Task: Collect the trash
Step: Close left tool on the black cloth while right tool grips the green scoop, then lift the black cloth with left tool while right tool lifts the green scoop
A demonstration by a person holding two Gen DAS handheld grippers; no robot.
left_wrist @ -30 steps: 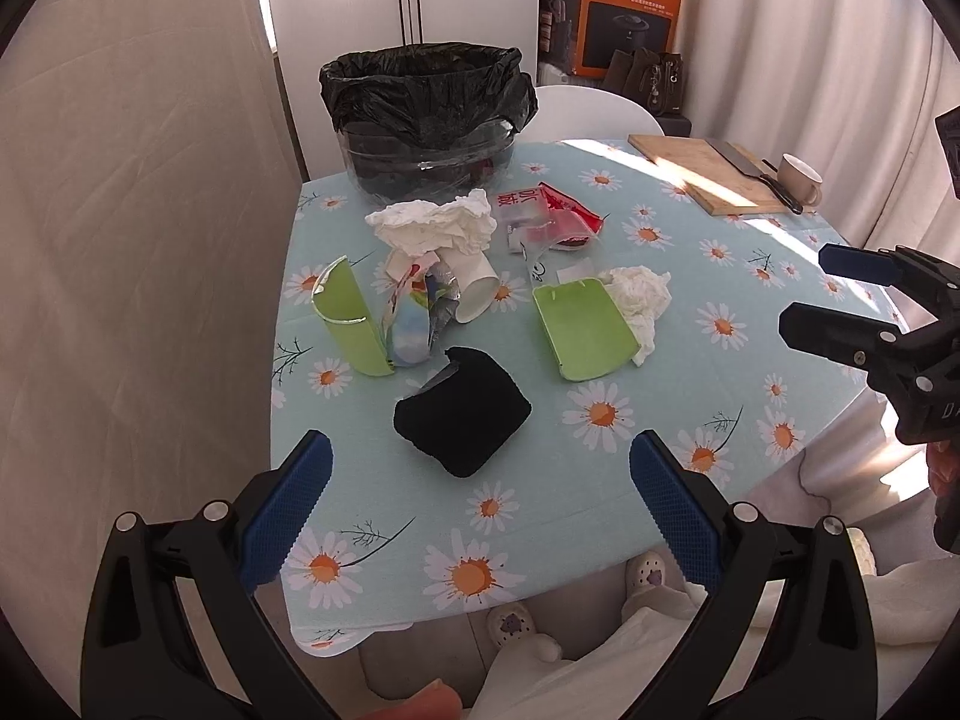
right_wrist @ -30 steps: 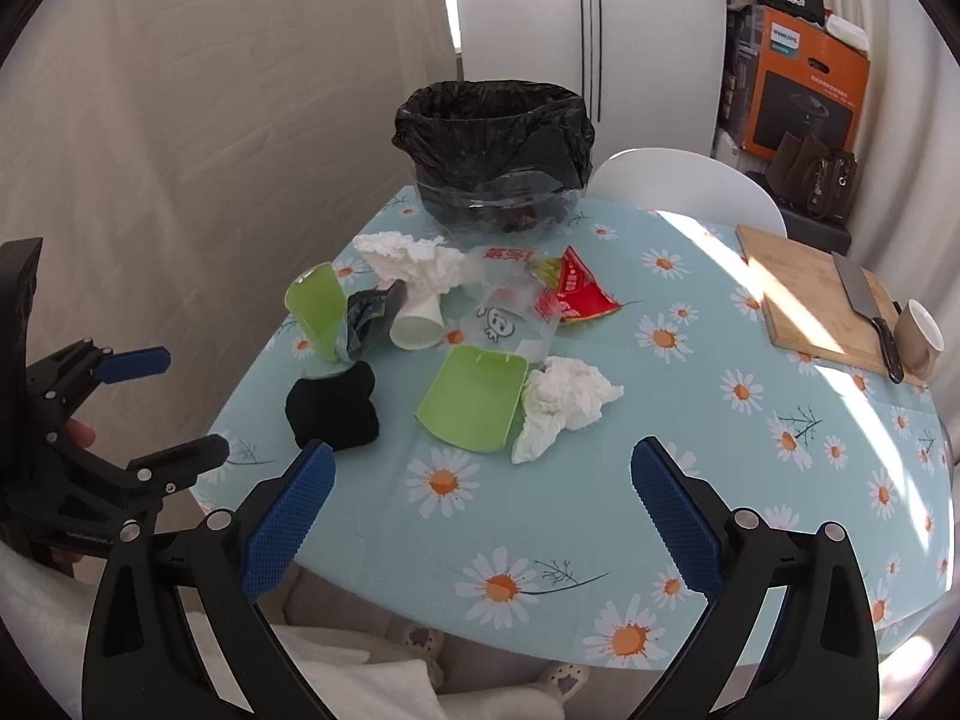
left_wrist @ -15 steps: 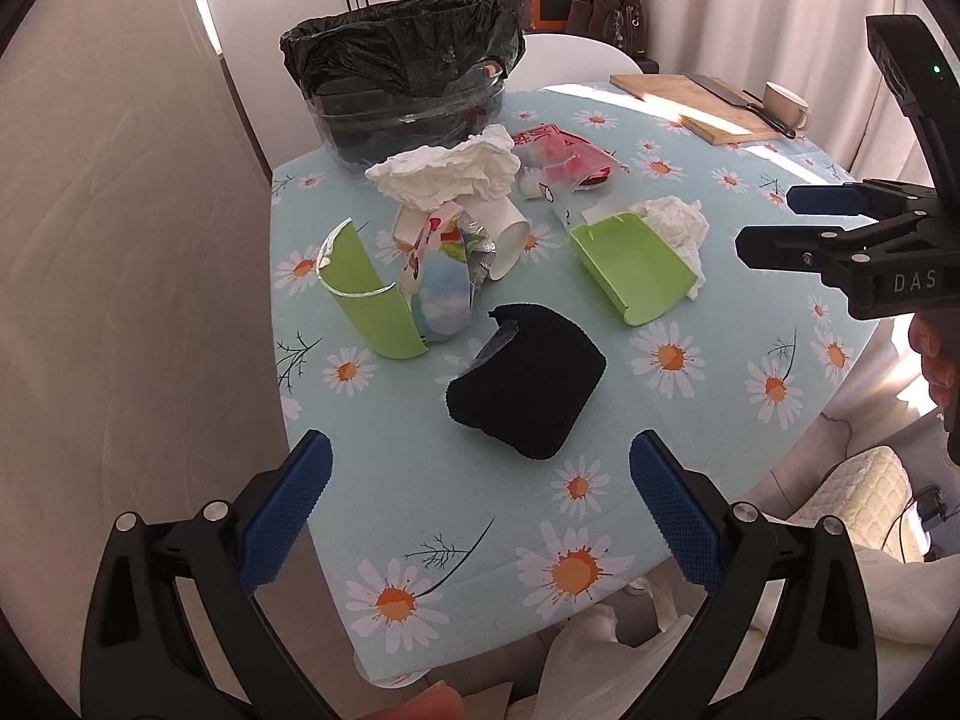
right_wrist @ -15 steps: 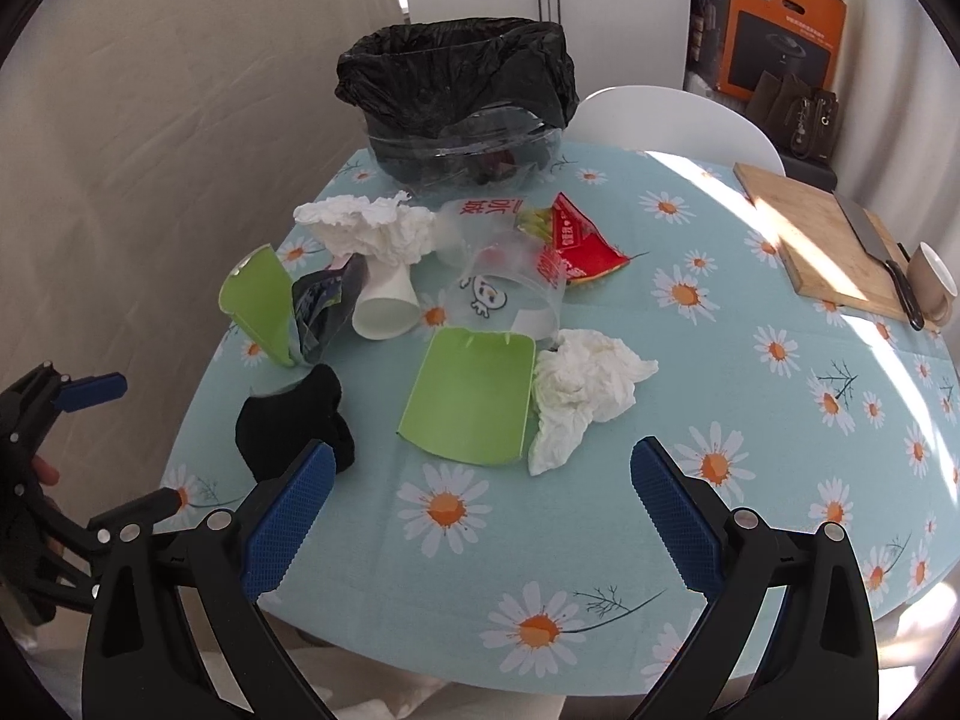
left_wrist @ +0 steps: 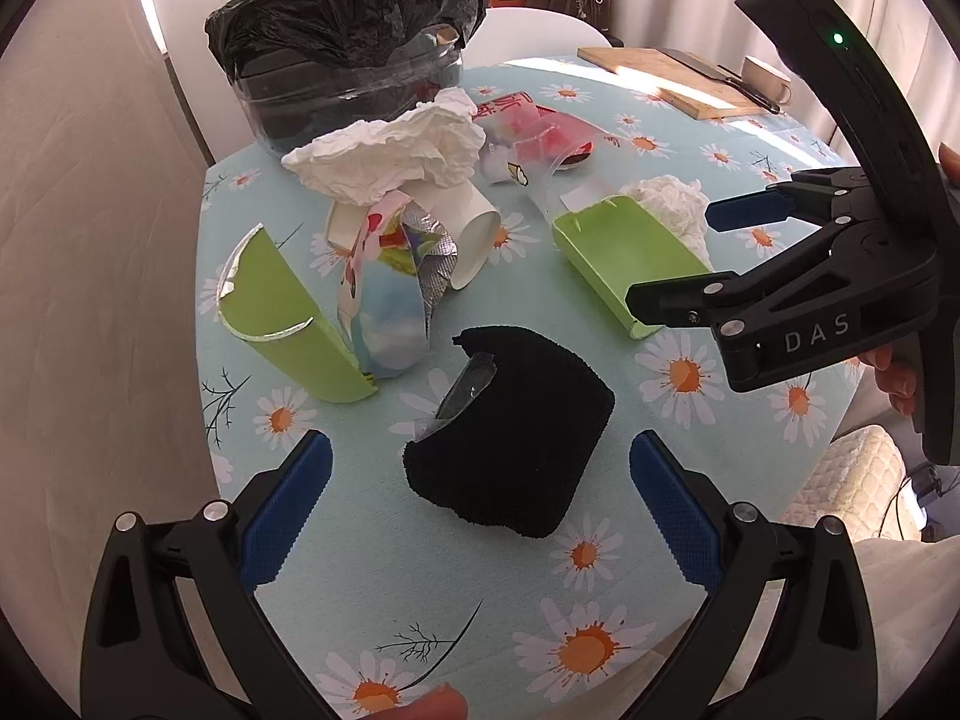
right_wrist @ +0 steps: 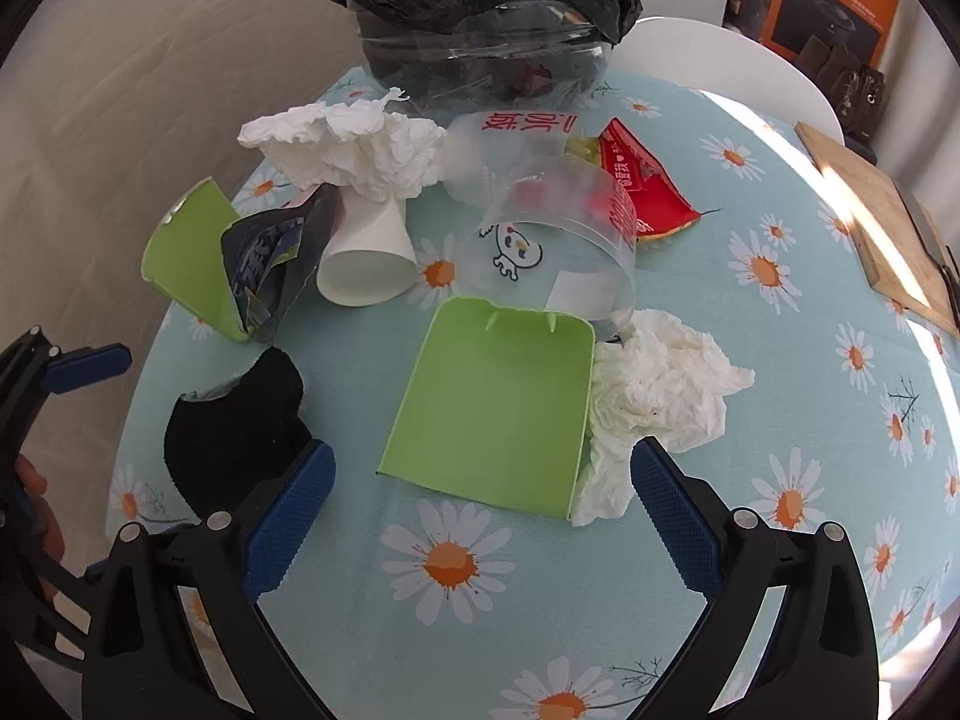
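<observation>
Closer now: both my grippers have dropped toward the trash on the daisy tablecloth (left_wrist: 492, 588). Left gripper (left_wrist: 477, 507), fingers apart, faces the black cloth wad (left_wrist: 516, 438). Right gripper (right_wrist: 480, 510), fingers apart, faces the flat green cup piece (right_wrist: 492, 402) beside crumpled white tissue (right_wrist: 654, 390).

The counter (right_wrist: 468, 564) wears a pale blue daisy cloth. On it lie a black cloth wad (left_wrist: 516, 444), green cup halves (right_wrist: 492, 408), crumpled tissues (right_wrist: 654, 384), wrappers (right_wrist: 642, 192), a white paper cup (right_wrist: 369, 252), a lined bin (left_wrist: 348, 60) and a cutting board (left_wrist: 672, 81).
</observation>
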